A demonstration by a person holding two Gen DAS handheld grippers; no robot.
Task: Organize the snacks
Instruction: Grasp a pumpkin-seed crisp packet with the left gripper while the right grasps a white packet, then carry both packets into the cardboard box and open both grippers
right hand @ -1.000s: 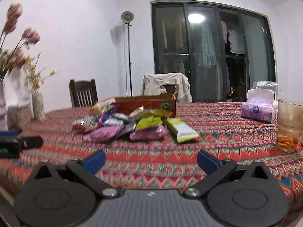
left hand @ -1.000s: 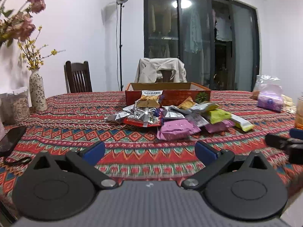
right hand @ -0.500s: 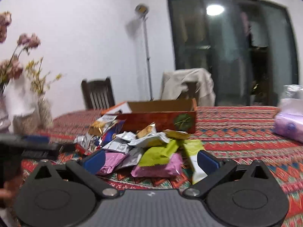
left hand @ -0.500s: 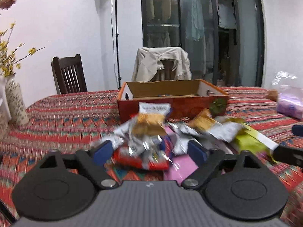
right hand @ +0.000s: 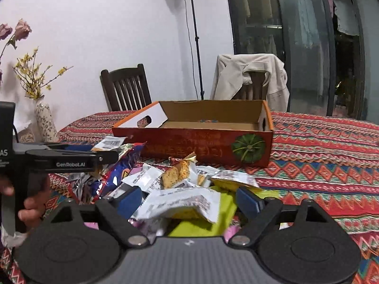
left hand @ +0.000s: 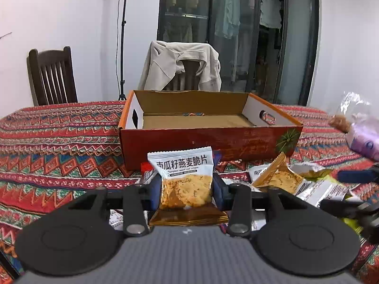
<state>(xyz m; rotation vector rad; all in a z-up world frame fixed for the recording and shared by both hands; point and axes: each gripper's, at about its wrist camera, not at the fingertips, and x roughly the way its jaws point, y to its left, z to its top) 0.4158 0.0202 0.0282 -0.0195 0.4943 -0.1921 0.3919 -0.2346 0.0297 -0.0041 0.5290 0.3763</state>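
While my left gripper (left hand: 187,189) has just closed on the light, crinkly packet (left hand: 183,179), gripped mid-body, my right gripper (right hand: 189,201) gapes, narrowing around a white pack (right hand: 180,204).

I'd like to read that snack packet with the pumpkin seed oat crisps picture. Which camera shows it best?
The left wrist view: the oat crisps packet stands upright and centred between the left gripper pads, label facing the camera. The right wrist view shows only that gripper side-on at the left edge, with a corner of a white packet above it.
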